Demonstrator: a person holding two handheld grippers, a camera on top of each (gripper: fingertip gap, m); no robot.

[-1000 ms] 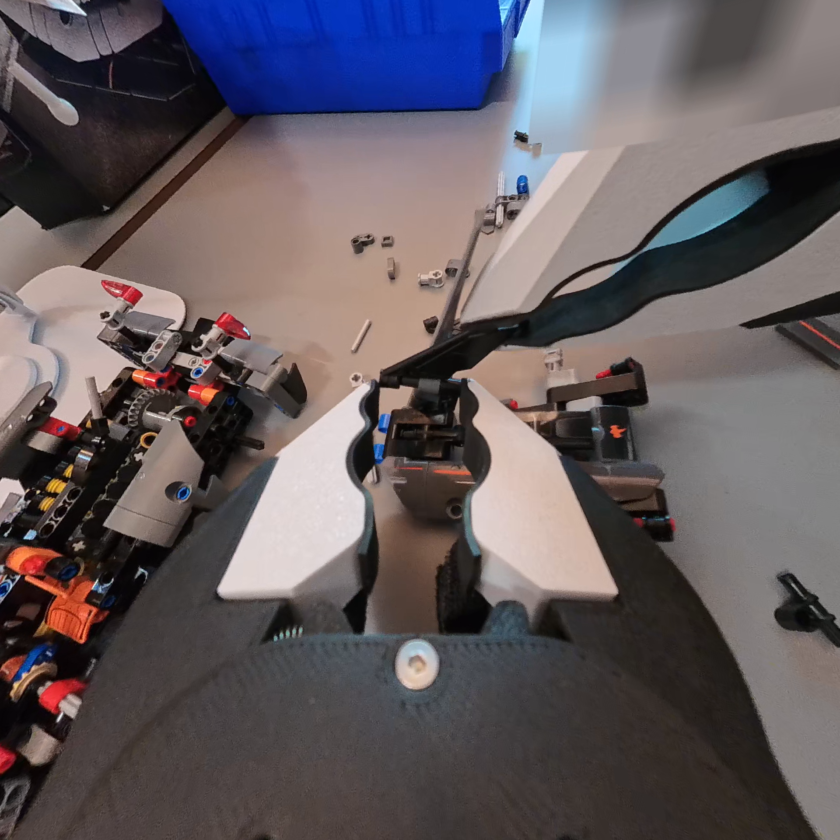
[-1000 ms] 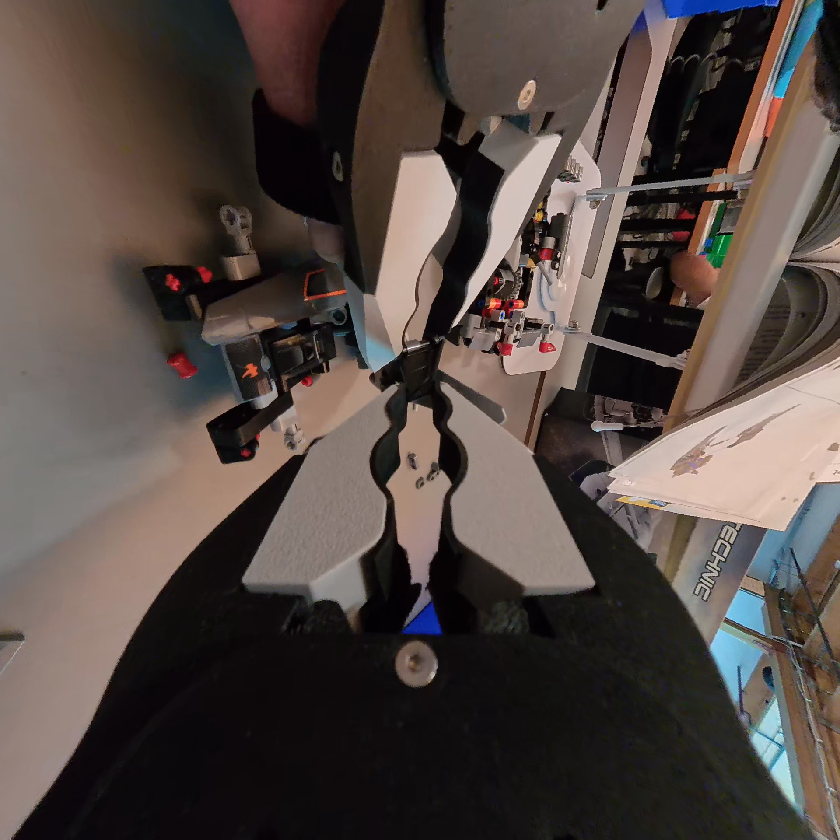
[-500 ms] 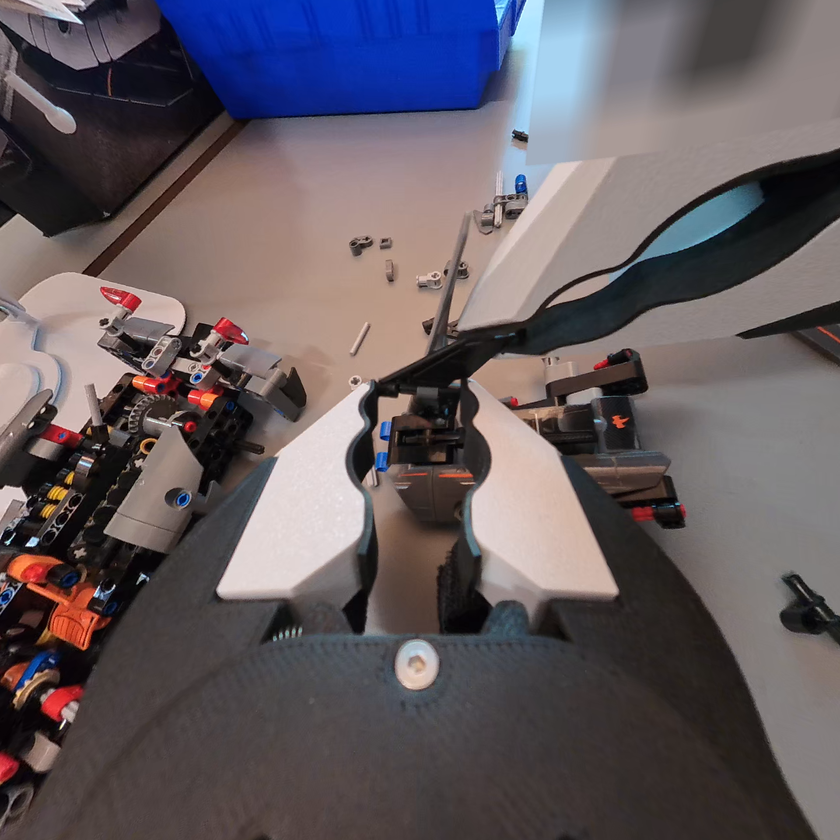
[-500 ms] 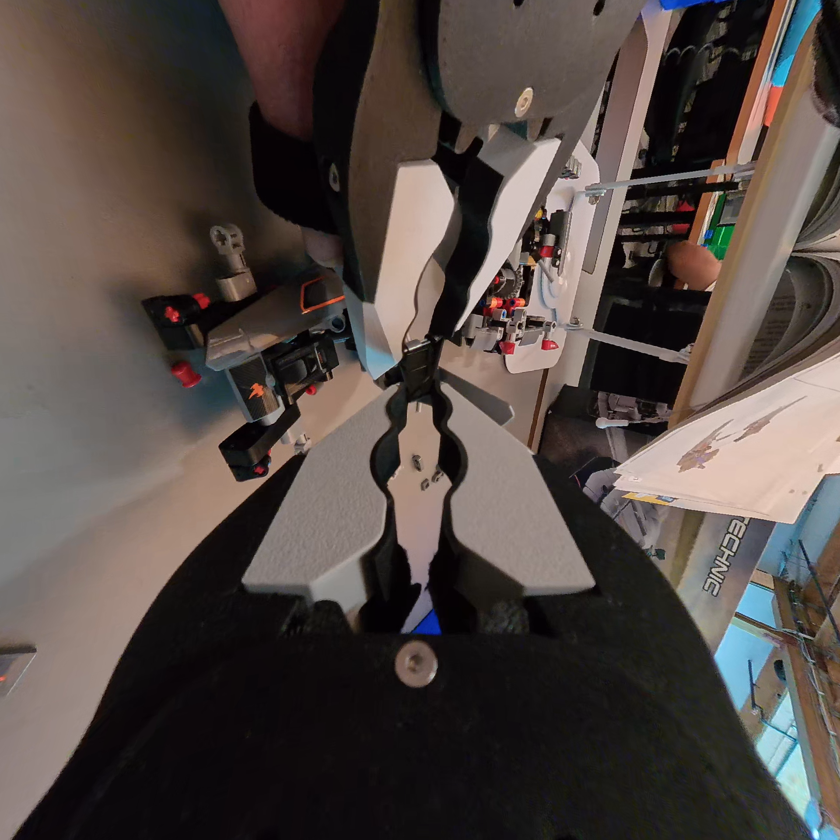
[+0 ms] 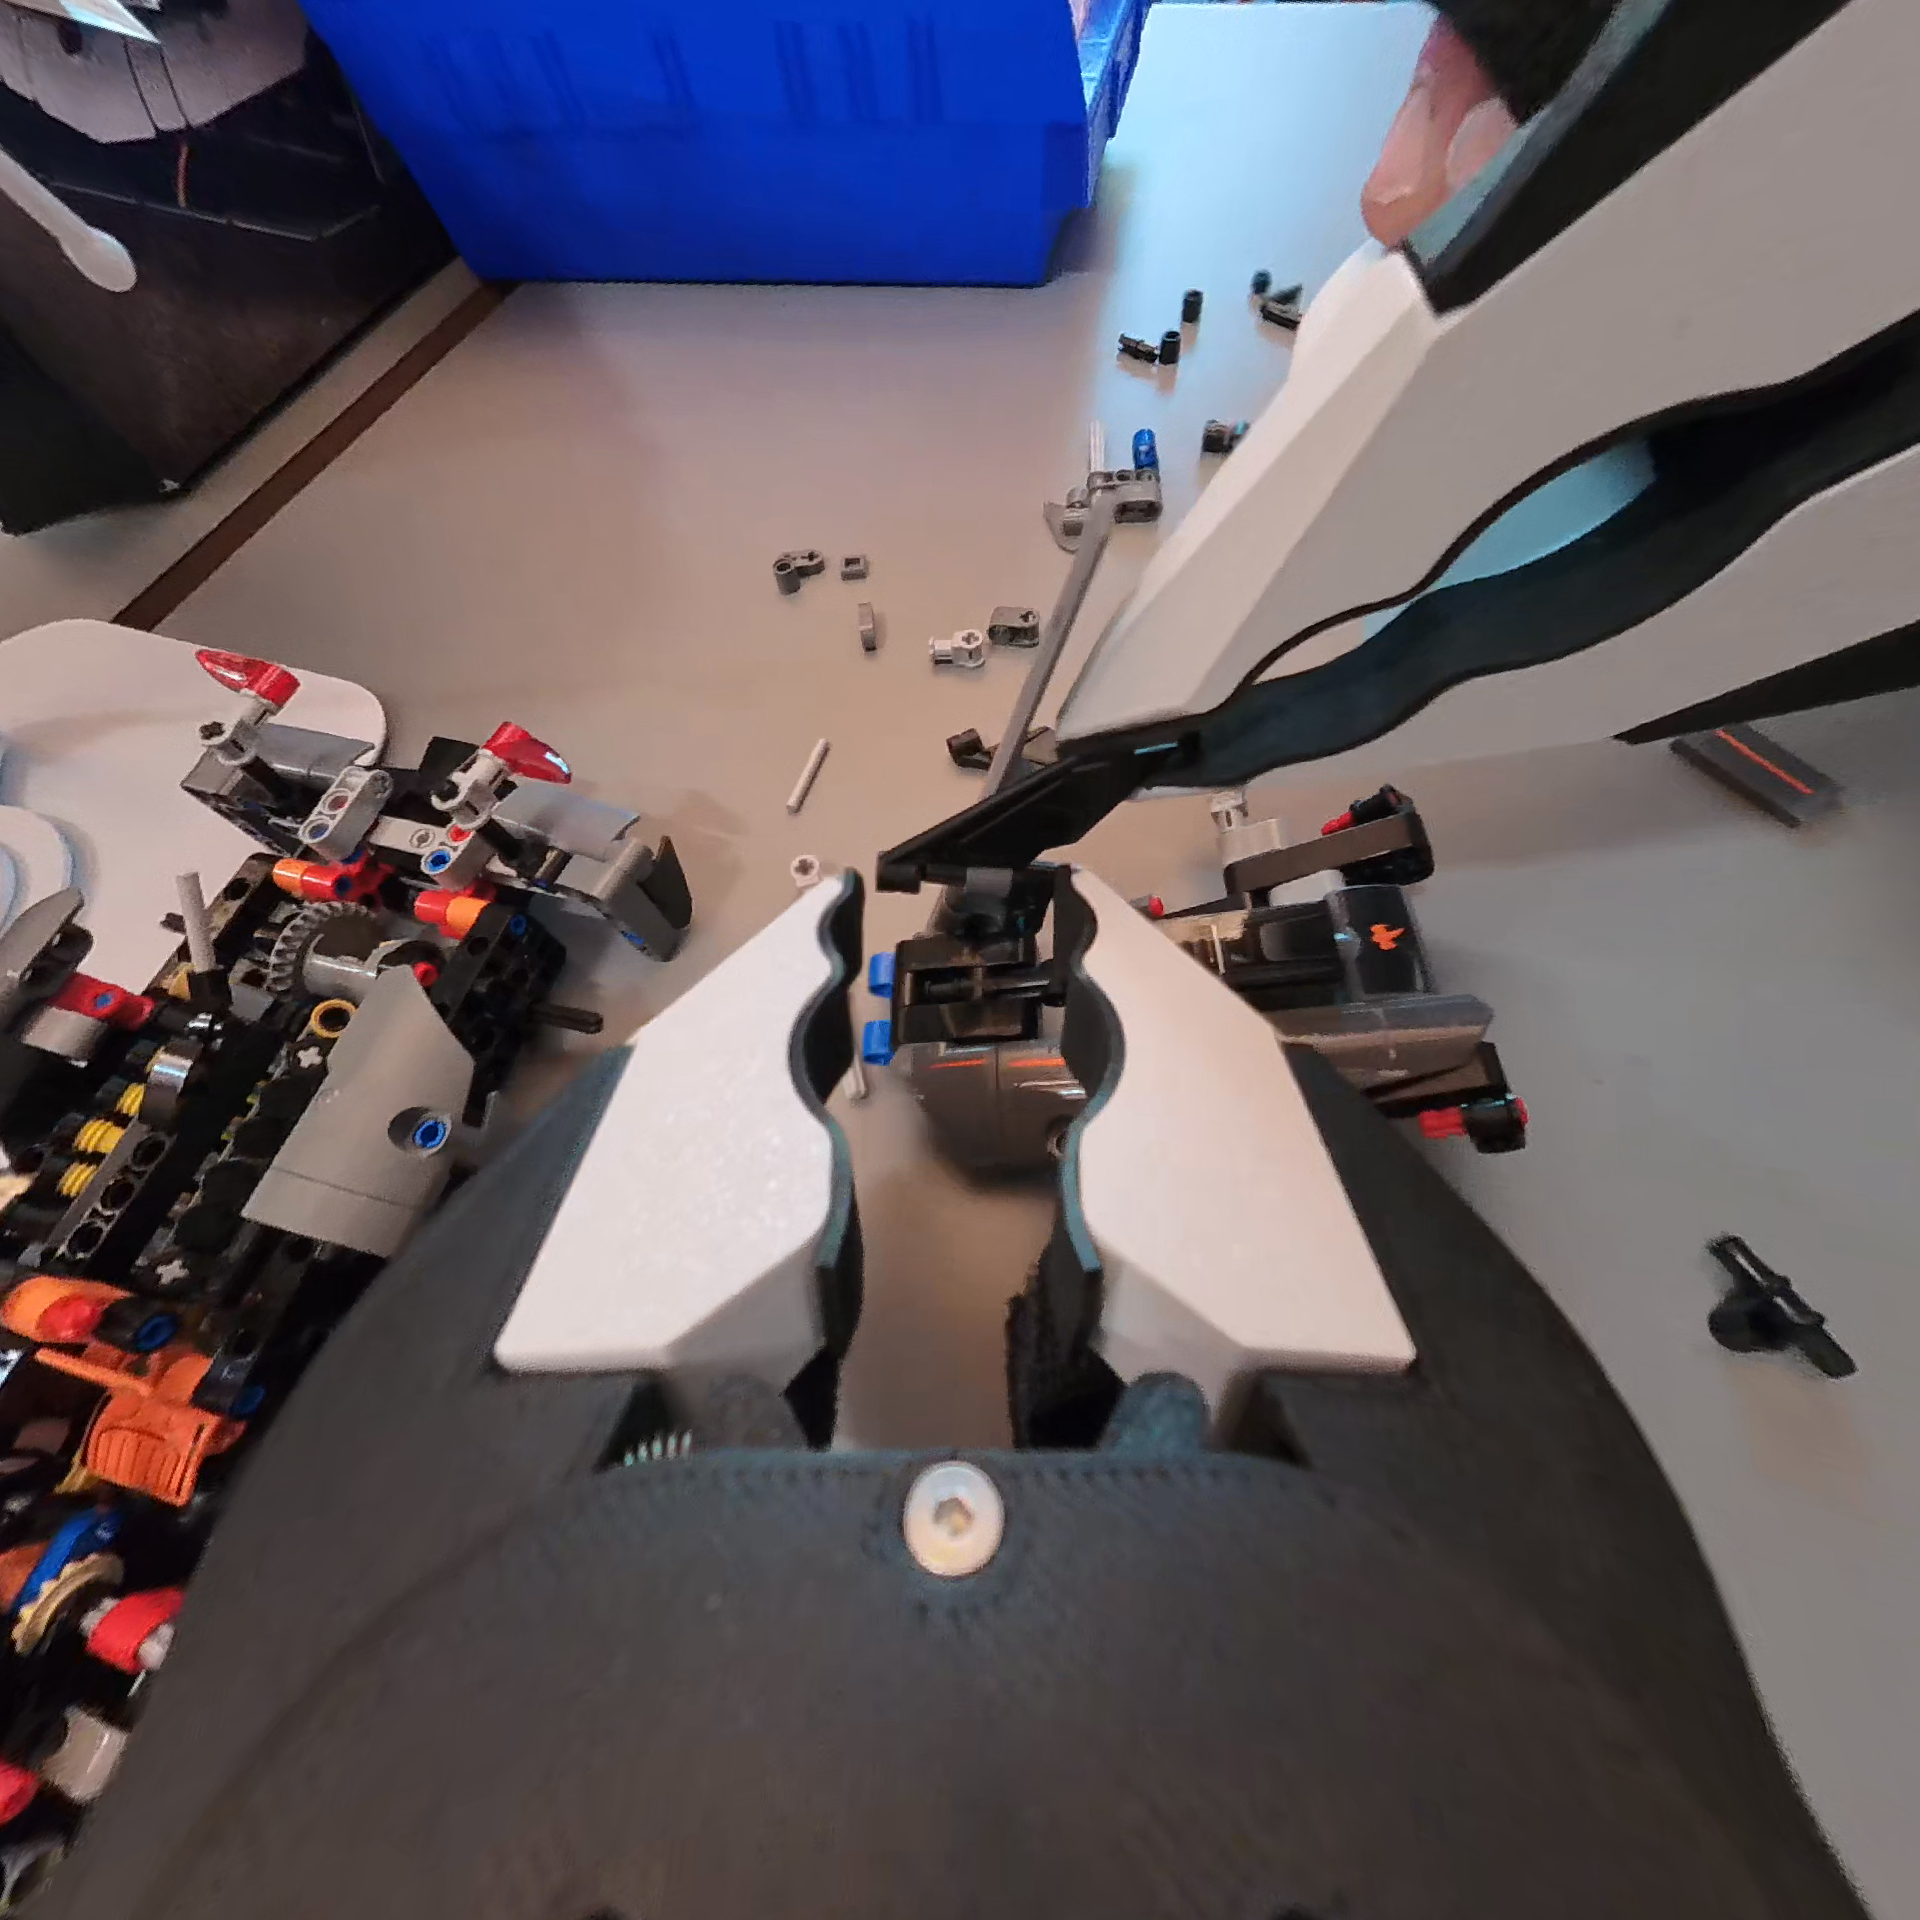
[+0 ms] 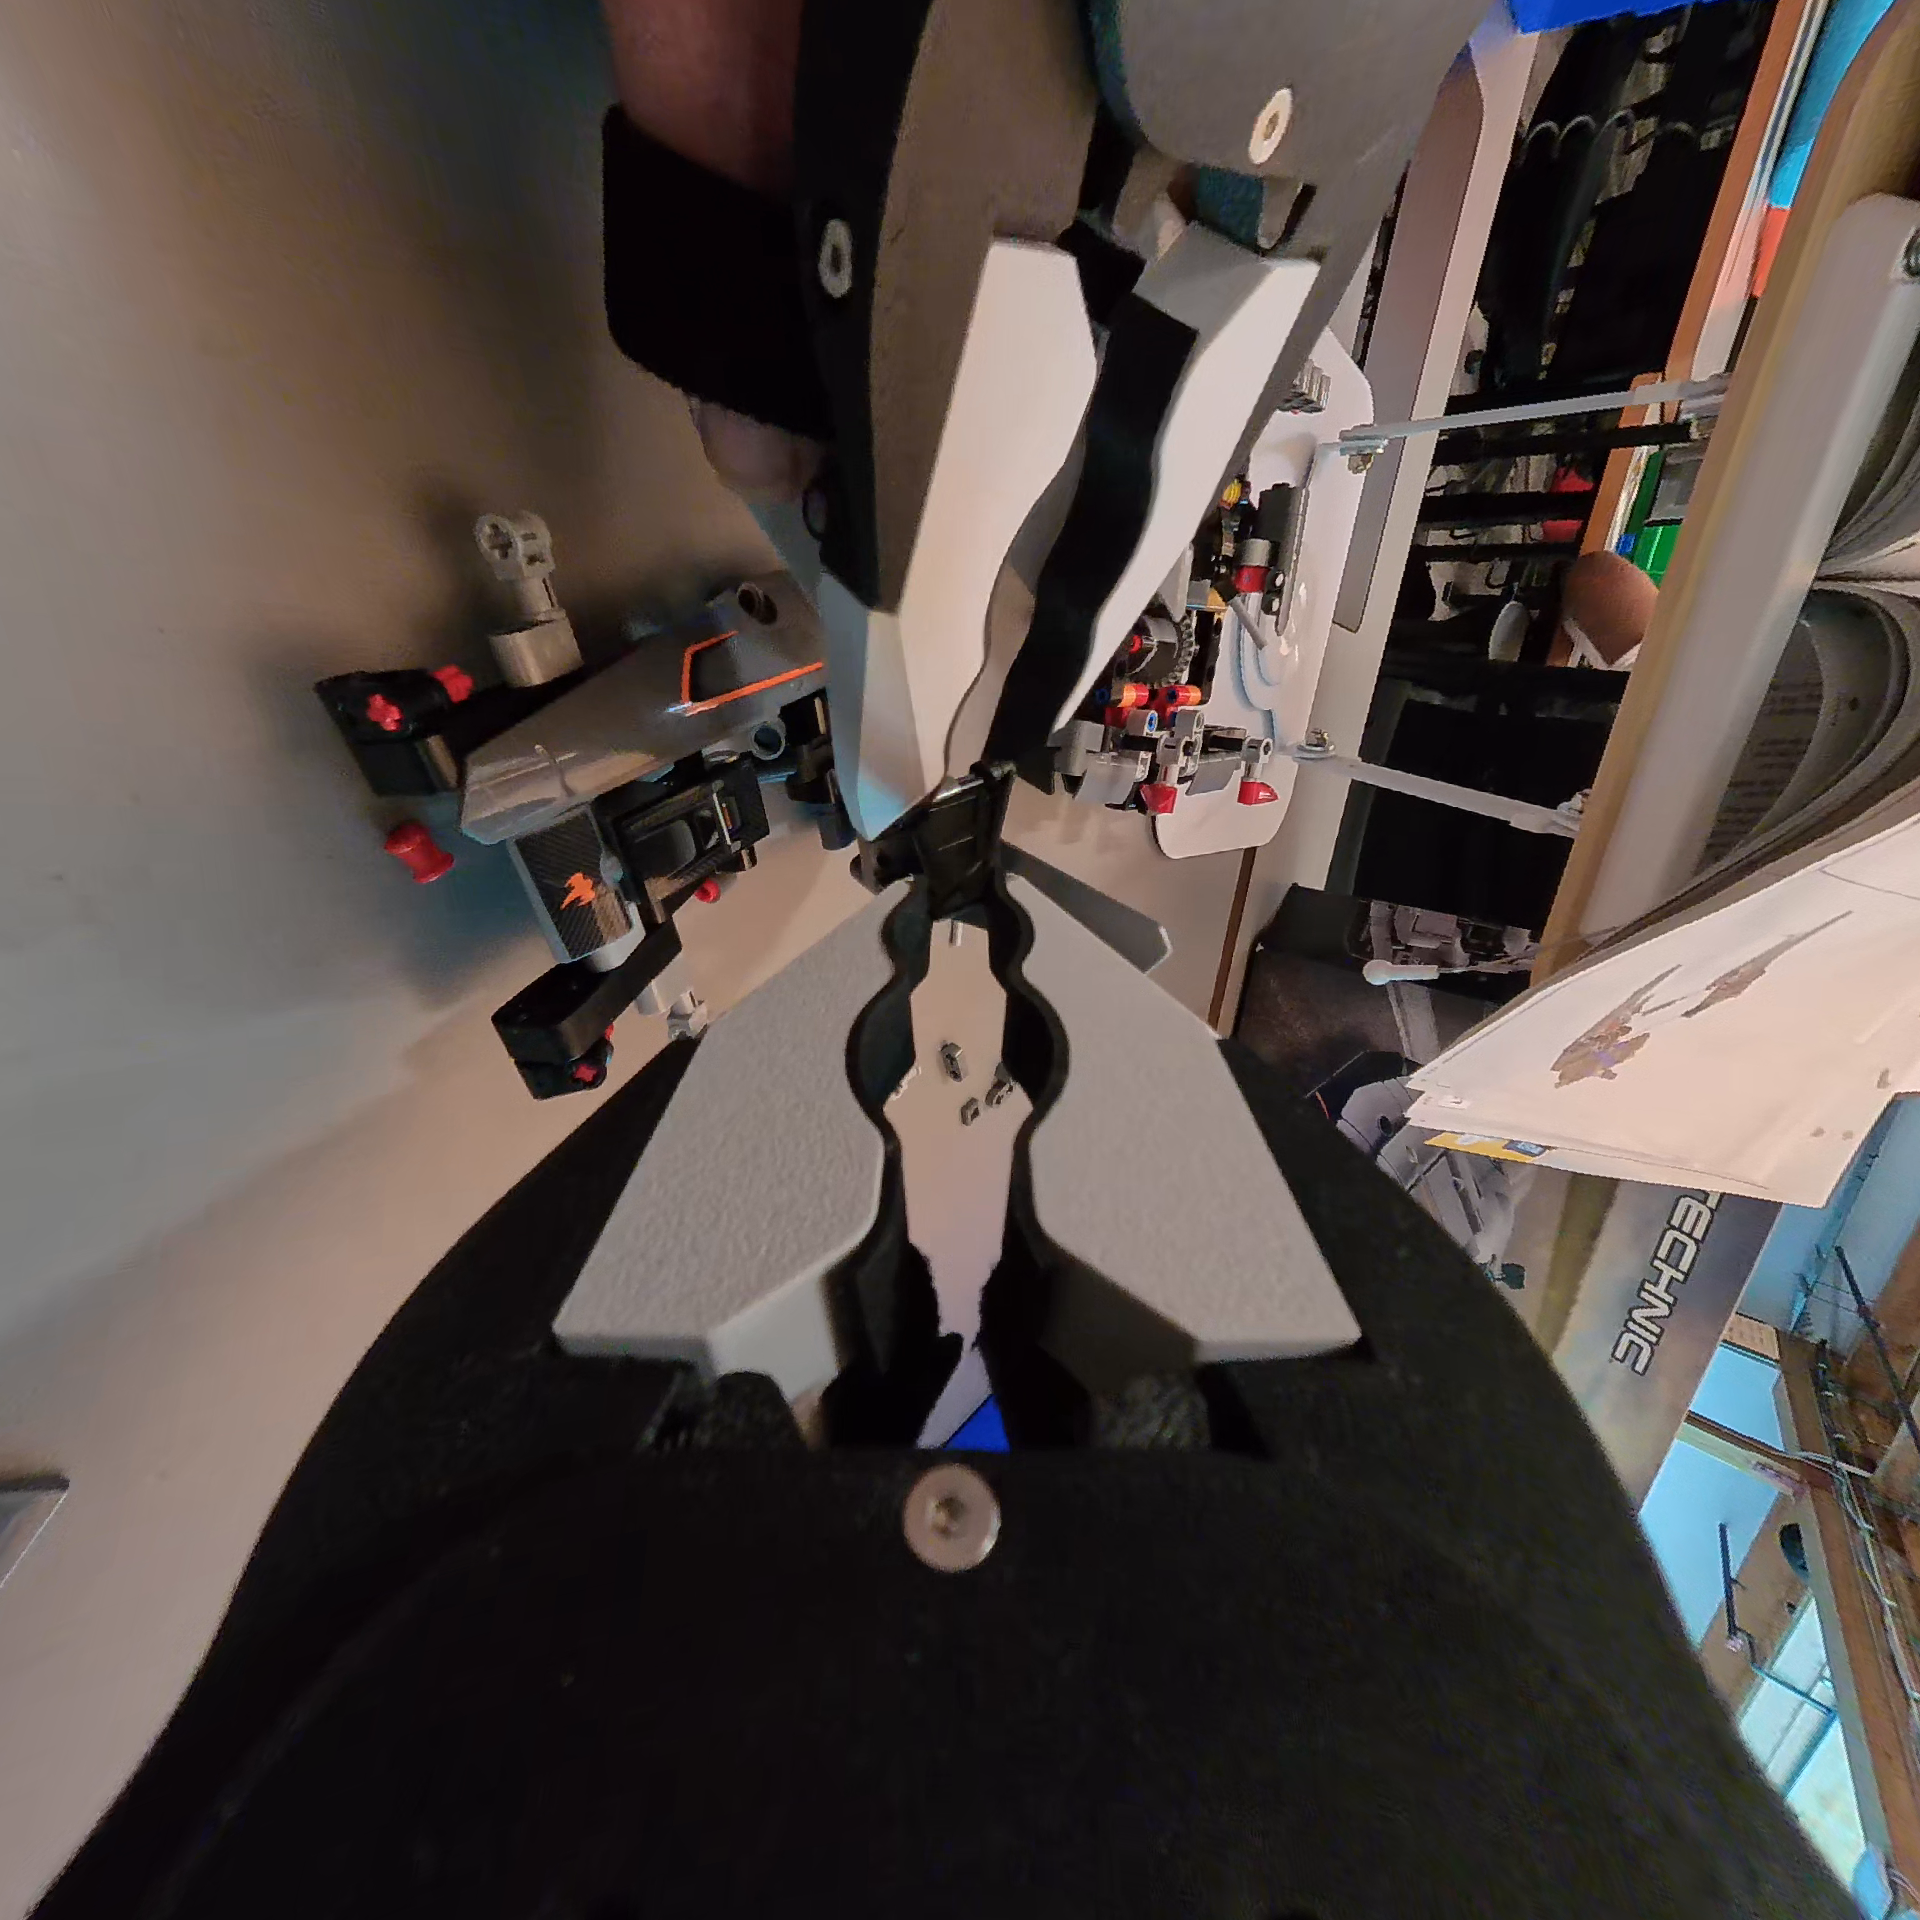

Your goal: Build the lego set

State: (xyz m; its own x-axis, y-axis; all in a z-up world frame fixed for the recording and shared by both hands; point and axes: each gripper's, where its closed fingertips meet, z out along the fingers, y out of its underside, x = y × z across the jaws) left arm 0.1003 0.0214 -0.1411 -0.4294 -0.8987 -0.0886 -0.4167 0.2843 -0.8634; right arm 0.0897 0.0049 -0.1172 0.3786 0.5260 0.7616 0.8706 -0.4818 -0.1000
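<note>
Left wrist view: the left tool (image 5: 961, 914), its fingers pinching a dark sub-assembly (image 5: 982, 997) of black and grey bricks with blue pins, holds it just above the grey worktop (image 5: 644, 499). From the upper right the right tool (image 5: 1127, 753) reaches in, its fingers pressed together on a flat black panel (image 5: 997, 826) that touches the top of the sub-assembly. Just to the right, another grey-and-black module (image 5: 1351, 997) with red pins lies on the worktop. At left, a large part-built model (image 5: 312, 997) sits beside a white tray (image 5: 114, 707). Small loose pins and connectors (image 5: 935, 623) are scattered across the open middle of the worktop, which stays bare up to a blue bin (image 5: 727, 135) at the far edge; what the bin holds cannot be seen. A lone black piece (image 5: 1766, 1314) lies well apart at right.

Right wrist view: the panel (image 6: 951, 831) is gripped at the right tool's (image 6: 956, 904) tips, meeting the left tool (image 6: 987, 727) head-on.
</note>
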